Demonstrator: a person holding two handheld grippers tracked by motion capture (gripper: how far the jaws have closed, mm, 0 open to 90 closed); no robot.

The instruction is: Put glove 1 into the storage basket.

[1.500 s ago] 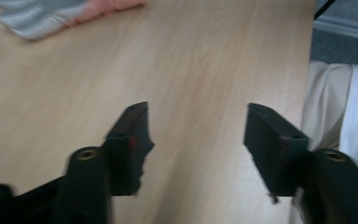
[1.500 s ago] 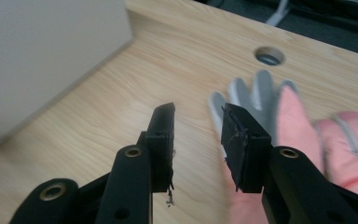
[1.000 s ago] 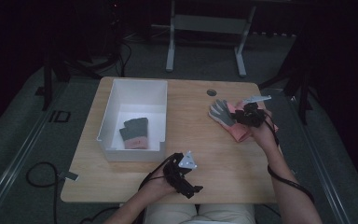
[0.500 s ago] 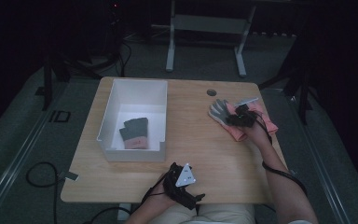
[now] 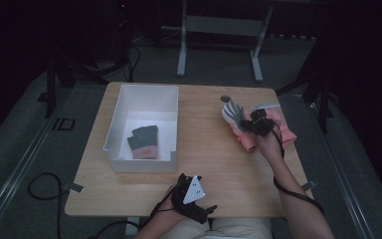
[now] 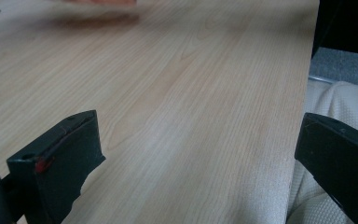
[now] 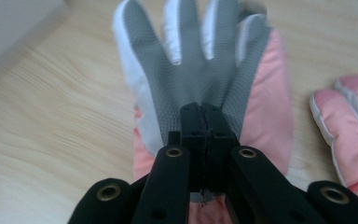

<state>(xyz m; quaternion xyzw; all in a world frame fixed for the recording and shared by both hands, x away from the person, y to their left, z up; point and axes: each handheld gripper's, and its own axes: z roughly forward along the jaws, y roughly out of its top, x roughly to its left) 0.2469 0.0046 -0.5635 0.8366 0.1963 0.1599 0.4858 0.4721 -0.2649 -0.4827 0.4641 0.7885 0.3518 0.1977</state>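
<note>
A glove with a grey palm and pink back (image 5: pixel 234 115) (image 7: pixel 200 65) lies palm up at the right of the wooden table (image 5: pixel 204 154). My right gripper (image 5: pixel 247 125) (image 7: pixel 204 116) sits on its palm. Its jaws have just been closing and now stand together, pinching the grey fabric. A second pink glove (image 5: pixel 284 130) (image 7: pixel 349 121) lies just right of it. My left gripper (image 5: pixel 204 208) (image 6: pixel 200 163) rests low at the table's near edge, jaws wide open with nothing between them.
A white bin (image 5: pixel 114 134) stands at the table's left with a dark grey glove with a pink cuff (image 5: pixel 143 142) inside. A small dark disc (image 5: pixel 226 99) lies beyond the gloves. The bin's corner (image 7: pixel 14 28) shows in the right gripper view.
My right gripper has shifted a little over the grey-palmed glove and closed on its palm. My left gripper has sunk toward the near table edge.
</note>
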